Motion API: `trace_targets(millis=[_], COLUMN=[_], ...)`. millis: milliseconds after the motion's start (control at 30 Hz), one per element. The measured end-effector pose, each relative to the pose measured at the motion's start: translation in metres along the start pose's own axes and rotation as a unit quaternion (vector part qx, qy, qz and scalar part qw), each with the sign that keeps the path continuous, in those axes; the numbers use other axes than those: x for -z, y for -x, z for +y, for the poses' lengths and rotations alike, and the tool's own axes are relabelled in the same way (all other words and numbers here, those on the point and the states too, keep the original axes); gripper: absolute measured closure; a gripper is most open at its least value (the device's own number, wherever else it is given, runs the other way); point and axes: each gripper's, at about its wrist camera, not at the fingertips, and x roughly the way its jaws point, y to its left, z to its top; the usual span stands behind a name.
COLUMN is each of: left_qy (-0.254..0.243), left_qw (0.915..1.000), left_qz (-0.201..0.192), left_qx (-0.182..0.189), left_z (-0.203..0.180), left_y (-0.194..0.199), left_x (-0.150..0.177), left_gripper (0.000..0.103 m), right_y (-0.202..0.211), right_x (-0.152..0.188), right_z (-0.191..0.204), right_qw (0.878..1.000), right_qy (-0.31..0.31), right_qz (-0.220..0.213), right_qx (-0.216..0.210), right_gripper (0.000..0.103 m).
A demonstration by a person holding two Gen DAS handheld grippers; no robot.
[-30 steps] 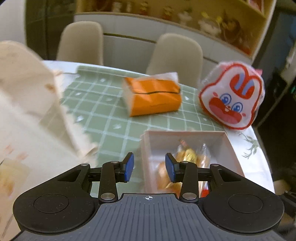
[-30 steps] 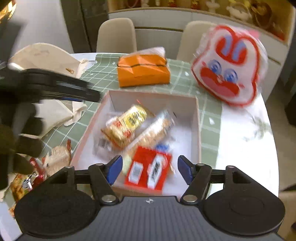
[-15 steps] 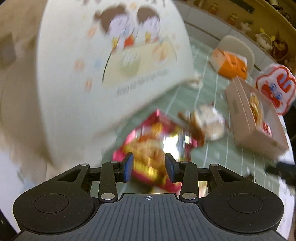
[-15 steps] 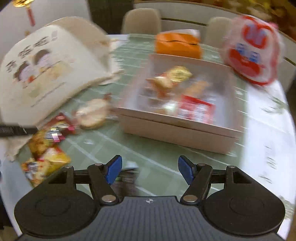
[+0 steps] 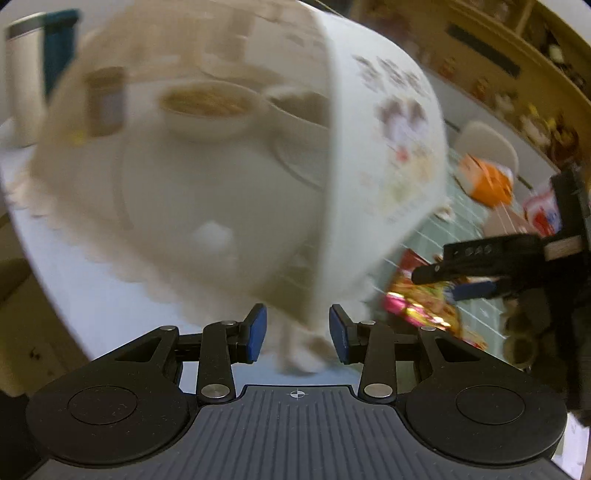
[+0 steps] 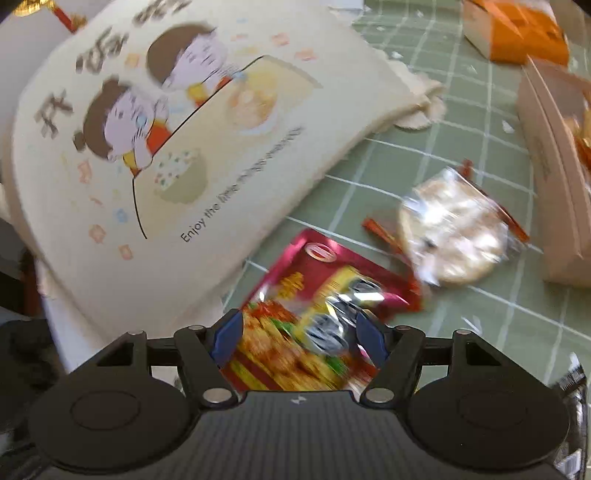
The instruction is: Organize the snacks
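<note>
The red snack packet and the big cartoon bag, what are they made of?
The red packet looks like shiny foil-lined plastic film: it throws bright glints and crinkles. The cartoon bag looks like matte cream cloth or soft non-woven fabric: it has no shine, a printed picture and soft frilled edges. Blur leaves the weave unclear.

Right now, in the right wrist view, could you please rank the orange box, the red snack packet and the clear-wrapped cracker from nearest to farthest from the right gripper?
1. Red snack packet: between the opening jaws of the right gripper.
2. Clear-wrapped cracker: ahead, to the right.
3. Orange box: far top right.
</note>
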Motion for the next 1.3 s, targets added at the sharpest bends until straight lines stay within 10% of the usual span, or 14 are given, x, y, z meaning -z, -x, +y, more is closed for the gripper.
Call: trace_targets(millis=[267, 500, 767, 1000, 1300], left_qy=[0.063, 0.032, -0.059, -0.163, -0.155], left_qw=[0.9979, 0.9966, 0.9874, 0.9668, 0.9513], left_qz=[0.015, 0.044, 0.105, 0.137, 0.202], left_qx=[-0.007, 0.062, 0.103, 0.141, 0.174], left_z=[0.037, -0.028, -0.130, -0.206, -0.249], left_y=[-0.002, -0.016, -0.038, -0.035, -0.056], left_x=[0.019, 0.021, 0.027, 0.047, 0.085], left_gripper=[0.061, 0.061, 0.061, 0.061, 0.061], right_y=[-0.035, 0.006, 0.087, 0.128, 0.173], right_x=[0.002, 0.042, 0.081, 0.131, 0.176], right_z=[0.038, -0.005, -0.100, -0.136, -0.171], right_qw=[0.993, 0.988, 0.993, 0.994, 0.993], right_qy=[0.053, 0.132, 0.064, 0.100, 0.067], right_qz=[-0.017, -0.016, -0.058, -0.038, -0.088], right_qx=[0.106, 0.076, 0.080, 0.011, 0.029], right_gripper=[0.008, 0.029, 0.051, 0.036, 0.031])
